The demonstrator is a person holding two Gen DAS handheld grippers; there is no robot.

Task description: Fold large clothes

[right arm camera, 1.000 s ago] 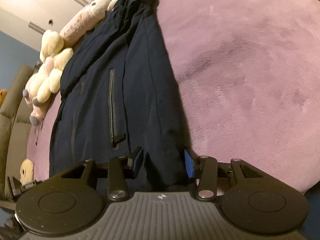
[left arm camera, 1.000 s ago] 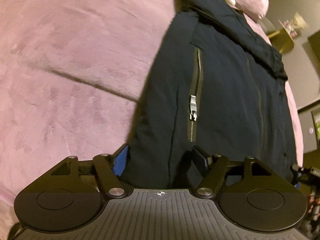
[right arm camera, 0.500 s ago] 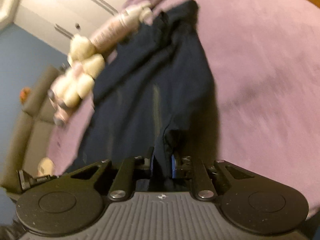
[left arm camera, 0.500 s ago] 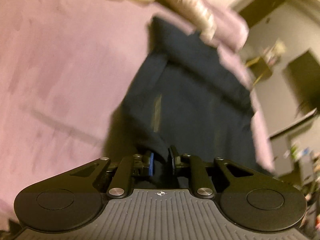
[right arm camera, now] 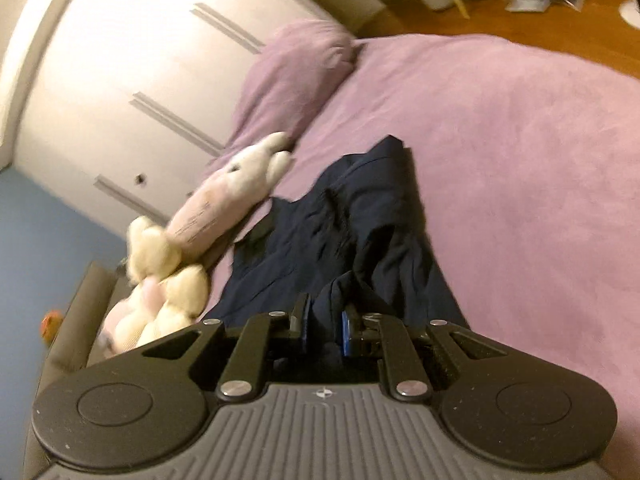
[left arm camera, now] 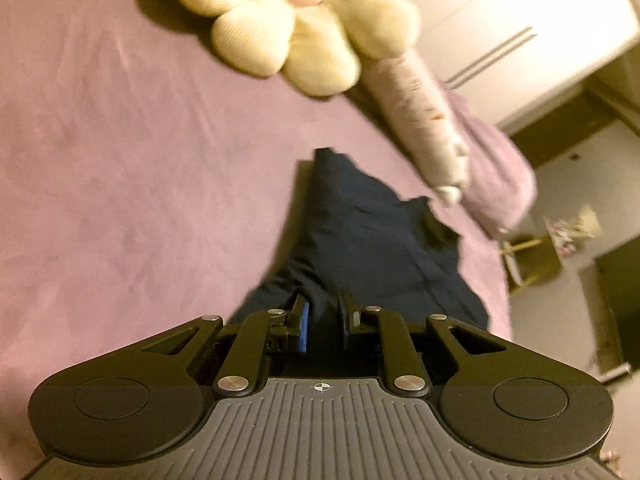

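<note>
The left hand-held gripper point(left arm camera: 323, 322) and the right hand-held gripper point(right arm camera: 323, 326) each pinch the near hem of the dark navy fabric jacket point(left arm camera: 372, 240), which trails away across the mauve plush bed point(left arm camera: 120, 168). Beyond its far end lies a cream flower-shaped plush toy point(left arm camera: 296, 20) beside a mauve pillow point(right arm camera: 296, 72). No readable writing shows.

Bed covered by a purple blanket point(left arm camera: 120, 168), serving as the supporting surface. Landmark: the dark navy jacket point(left arm camera: 372, 240), whose far end rests on the blanket. Beyond the jacket lies a cream flower-shaped plush toy point(left arm camera: 288, 28) with a long pinkish body. Behind that body, at the bed's far edge, lies a purple pillow point(right arm camera: 296, 76).
</note>
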